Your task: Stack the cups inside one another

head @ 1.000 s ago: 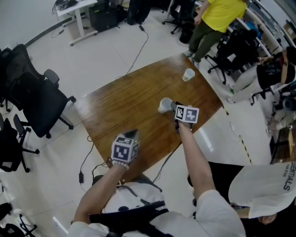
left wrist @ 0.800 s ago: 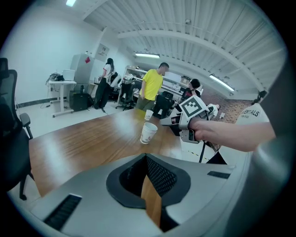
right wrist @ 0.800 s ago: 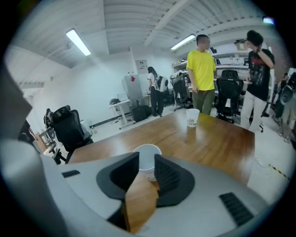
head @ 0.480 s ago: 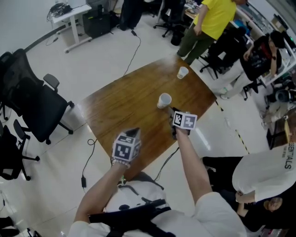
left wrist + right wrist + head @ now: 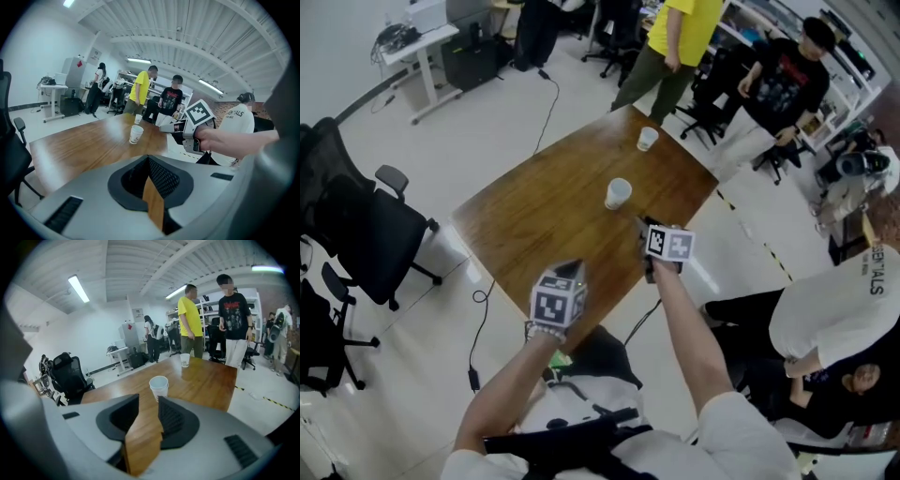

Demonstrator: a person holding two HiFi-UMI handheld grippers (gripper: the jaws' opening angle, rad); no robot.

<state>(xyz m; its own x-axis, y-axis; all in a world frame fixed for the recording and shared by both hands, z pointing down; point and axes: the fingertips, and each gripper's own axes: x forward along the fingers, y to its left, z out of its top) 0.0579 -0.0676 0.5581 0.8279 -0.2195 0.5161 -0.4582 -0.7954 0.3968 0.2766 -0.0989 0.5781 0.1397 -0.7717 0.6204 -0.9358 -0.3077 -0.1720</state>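
Observation:
Two white paper cups stand on the brown wooden table (image 5: 544,216). The near cup (image 5: 618,192) (image 5: 159,386) (image 5: 136,134) is upright mid-table and looks like one cup nested in another. The far cup (image 5: 648,138) (image 5: 185,359) stands alone near the far corner. My right gripper (image 5: 644,228) (image 5: 148,399) is a short way back from the near cup, over the table's right edge; its jaws have just been opening and hold nothing. My left gripper (image 5: 573,269) (image 5: 148,159) hangs over the near edge, shut and empty.
Black office chairs (image 5: 356,225) stand left of the table. A person in a yellow shirt (image 5: 675,37) and one in black (image 5: 783,75) stand beyond the far corner. A seated person in white (image 5: 834,309) is at the right. A cable (image 5: 478,319) runs on the floor.
My right gripper has let go of the near cup and drawn back from it; its jaws stand wider. The cup stays upright on the table. Both grippers have risen and come back slightly.

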